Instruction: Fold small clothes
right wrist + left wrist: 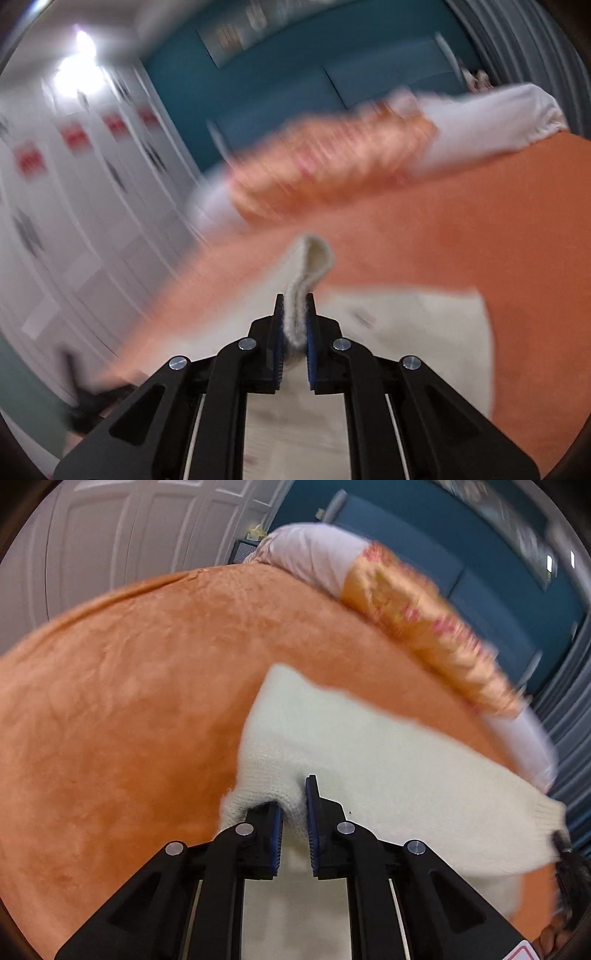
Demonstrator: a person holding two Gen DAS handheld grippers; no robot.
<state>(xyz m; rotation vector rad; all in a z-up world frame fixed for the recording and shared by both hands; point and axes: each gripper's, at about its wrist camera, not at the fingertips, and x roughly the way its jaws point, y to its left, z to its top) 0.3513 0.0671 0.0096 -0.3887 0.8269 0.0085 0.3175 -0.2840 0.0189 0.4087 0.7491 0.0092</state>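
Left wrist view
Left gripper (295,805): jaws drawn close, pinching a bunched fold of the cream sweater (369,760) between the blue pads.
Fold position: the knit rises between the two fingers; the left fingertip is buried under the cloth, the right fingertip (312,786) stands clear above it.
Sweater position: spread flat on the orange blanket (129,701), running from the fingers to the far right, and also passing beneath the gripper at the near edge.
Cuff: a ribbed cuff (546,812) lies at the far right end, beside a dark shape at the frame edge which cannot be identified with certainty.
Surroundings: a long pillow (406,602) with an orange flowered middle and pale ends lies along the far side of the blanket; a white panelled door (129,528) far left; a blue wall (461,546) far right.

Right wrist view
Right gripper (294,321): jaws nearly together, clamping a narrow strip of the sweater (424,332).
Strip position: the knit stands upright between the pads and curls over in a loop (316,254) just beyond the fingertips.
Sweater position: the rest lies flat on the blanket (517,240), to the right of and beneath the fingers.
Surroundings: heavily blurred; pillow (332,166) across the far side, white panelled doors (74,184) on the left.
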